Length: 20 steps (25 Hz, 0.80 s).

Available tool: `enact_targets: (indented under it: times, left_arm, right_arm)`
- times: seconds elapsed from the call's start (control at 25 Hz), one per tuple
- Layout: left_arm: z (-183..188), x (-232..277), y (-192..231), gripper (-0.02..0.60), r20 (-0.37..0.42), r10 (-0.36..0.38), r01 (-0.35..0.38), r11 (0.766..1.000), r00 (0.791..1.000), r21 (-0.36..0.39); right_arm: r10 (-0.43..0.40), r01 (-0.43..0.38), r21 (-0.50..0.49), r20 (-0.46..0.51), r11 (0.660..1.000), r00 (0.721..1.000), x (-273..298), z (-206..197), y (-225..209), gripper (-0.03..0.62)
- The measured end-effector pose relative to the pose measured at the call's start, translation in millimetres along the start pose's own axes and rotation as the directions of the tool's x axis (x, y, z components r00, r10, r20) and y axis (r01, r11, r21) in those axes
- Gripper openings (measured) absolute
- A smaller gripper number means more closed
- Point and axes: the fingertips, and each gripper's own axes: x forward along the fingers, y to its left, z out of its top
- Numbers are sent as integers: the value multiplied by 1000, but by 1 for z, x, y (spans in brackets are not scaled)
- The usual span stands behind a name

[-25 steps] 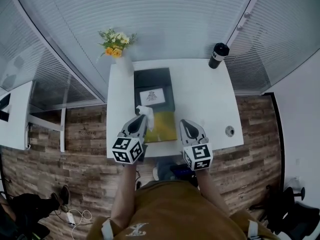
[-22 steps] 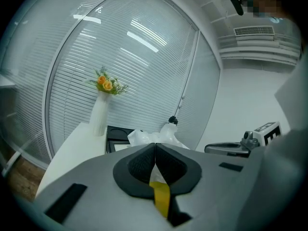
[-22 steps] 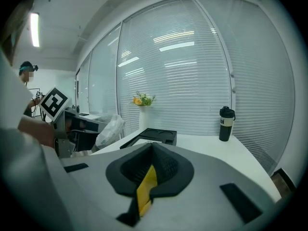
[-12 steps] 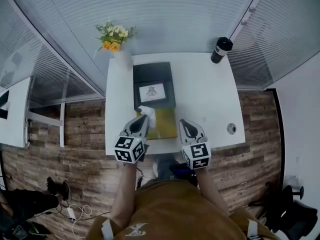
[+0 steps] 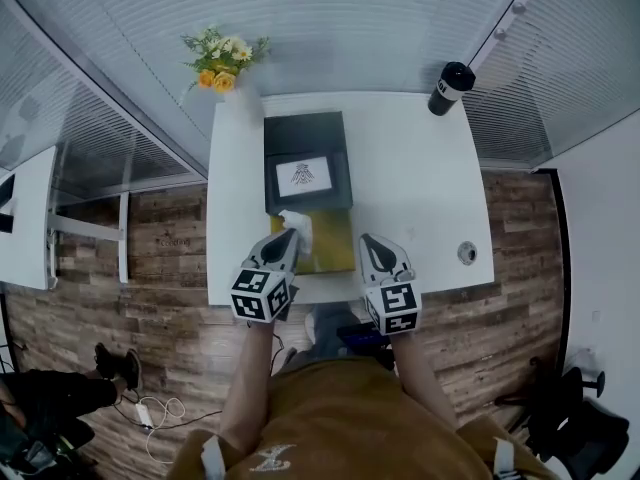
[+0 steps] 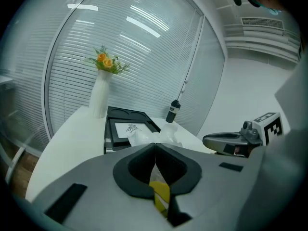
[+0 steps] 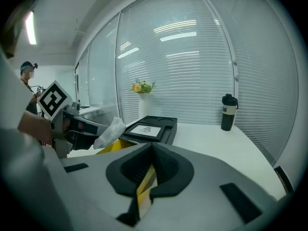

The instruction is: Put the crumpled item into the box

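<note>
White crumpled item is being gripped in the clamped left claw, above the yellow box, at its left edge. Right claw is being held together, empty, beside the box's right edge.

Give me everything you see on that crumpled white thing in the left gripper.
The crumpled white item looks like thin, slightly translucent paper or plastic, bunched into an irregular wad. The left gripper has its fingers shut on its near end, so most sticks out past the tips. It is held above the near left part of the flat yellow box; whether it touches that, I cannot tell.
</note>
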Motion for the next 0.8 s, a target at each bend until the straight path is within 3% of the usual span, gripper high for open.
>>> enact_targets:
  times: [0.8]
  left_arm:
    - [-45,37,-1,26,-166,-5,4,1000,986,-3]
  right_arm:
    - [71,-68,34,-102,997,992,29,-37,-7,12]
